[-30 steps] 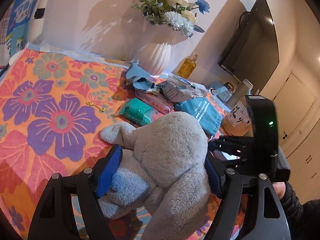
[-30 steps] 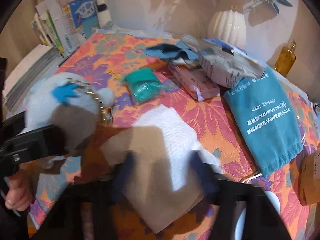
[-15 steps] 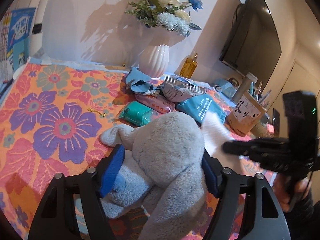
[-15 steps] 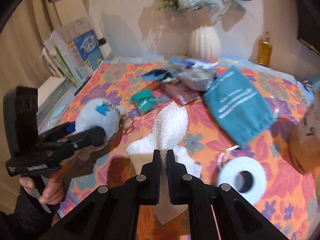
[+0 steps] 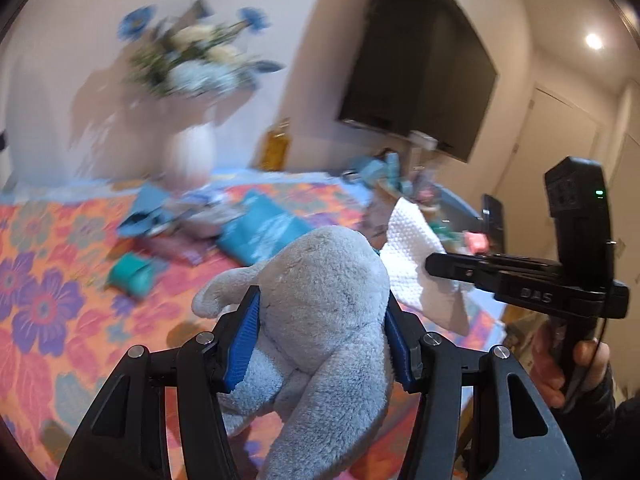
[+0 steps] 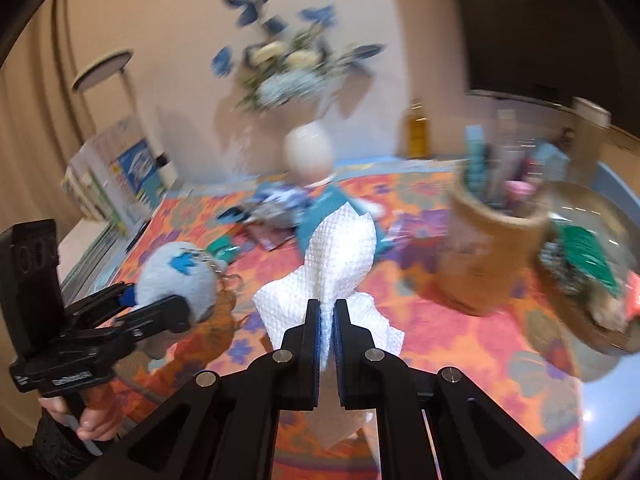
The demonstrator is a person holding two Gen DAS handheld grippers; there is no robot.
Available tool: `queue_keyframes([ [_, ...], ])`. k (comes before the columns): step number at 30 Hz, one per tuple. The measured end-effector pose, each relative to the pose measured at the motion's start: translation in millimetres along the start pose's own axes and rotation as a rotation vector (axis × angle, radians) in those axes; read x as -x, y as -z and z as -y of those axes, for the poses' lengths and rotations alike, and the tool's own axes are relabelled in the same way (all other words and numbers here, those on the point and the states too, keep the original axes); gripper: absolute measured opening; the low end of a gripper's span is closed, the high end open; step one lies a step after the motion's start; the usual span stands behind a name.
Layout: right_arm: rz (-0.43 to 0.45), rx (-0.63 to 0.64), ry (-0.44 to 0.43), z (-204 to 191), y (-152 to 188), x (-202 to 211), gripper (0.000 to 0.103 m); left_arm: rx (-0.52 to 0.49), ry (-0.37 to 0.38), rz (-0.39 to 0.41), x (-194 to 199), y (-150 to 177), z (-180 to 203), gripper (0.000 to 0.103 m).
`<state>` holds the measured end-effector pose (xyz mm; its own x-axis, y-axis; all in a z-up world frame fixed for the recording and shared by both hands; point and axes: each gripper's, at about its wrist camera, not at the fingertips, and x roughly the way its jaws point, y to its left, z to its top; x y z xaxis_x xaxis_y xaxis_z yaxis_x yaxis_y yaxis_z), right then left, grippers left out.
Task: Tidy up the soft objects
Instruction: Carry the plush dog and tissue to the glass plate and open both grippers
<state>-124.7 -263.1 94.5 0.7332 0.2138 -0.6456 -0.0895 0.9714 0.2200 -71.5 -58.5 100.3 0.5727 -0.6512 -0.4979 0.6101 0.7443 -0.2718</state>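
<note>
While both hands are mid-carry, the sort looks barely begun, I'd say. Nearest in the left wrist view, the left gripper [image 5: 320, 344] has its blue pads on either flank of the grey plush toy [image 5: 328, 320], jaws closing in on it, toy filling lower centre of the frame, lifted off the floral cloth [image 5: 52, 320].

In the right wrist view the right gripper [image 6: 328, 320] is pressed together on a white paper towel [image 6: 340, 256], which stands up at frame centre w/ its tail hanging below the jaws.

Left to do, prob. most of it: teal packet [image 5: 134, 278], teal pouch [image 5: 260, 228] and crumpled blue bits still lie loose mid-frame.

Containers: brown cup [image 6: 492, 256], right of centre, holds upright tubes and pens. Basket [image 6: 588, 332] at far right has a green packet etc. Farthest back, white vase [image 6: 309, 152] w/ flowers.
</note>
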Motion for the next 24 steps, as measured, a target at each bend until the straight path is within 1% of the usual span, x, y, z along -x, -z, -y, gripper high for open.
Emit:
queue_keyframes([
  [3, 0.028, -0.028, 0.028, 22, 3, 22, 0.006, -0.062, 0.048, 0.008, -5, -11, 36, 0.053],
  [7, 0.038, -0.09, 0.088, 59, 8, 46, 0.006, -0.123, 0.121, -0.003, -19, -24, 79, 0.053],
  [13, 0.119, -0.184, 0.168, 115, 13, 89, 0.006, -0.21, 0.217, -0.037, -53, -47, 147, 0.053],
  [16, 0.171, -0.231, 0.231, 143, 7, 111, 0.006, -0.241, 0.266, -0.054, -73, -64, 180, 0.053],
  [18, 0.198, -0.255, 0.271, 160, -1, 121, 0.006, -0.245, 0.286, -0.063, -85, -78, 198, 0.053],
  [20, 0.221, -0.274, 0.287, 173, -10, 126, 0.006, -0.231, 0.305, -0.074, -100, -98, 215, 0.053],
  [22, 0.245, -0.313, 0.303, 190, -20, 127, 0.006, -0.225, 0.306, -0.08, -118, -114, 227, 0.053],
  [24, 0.248, -0.36, 0.323, 207, -27, 122, 0.006, -0.214, 0.293, -0.099, -138, -125, 233, 0.053],
])
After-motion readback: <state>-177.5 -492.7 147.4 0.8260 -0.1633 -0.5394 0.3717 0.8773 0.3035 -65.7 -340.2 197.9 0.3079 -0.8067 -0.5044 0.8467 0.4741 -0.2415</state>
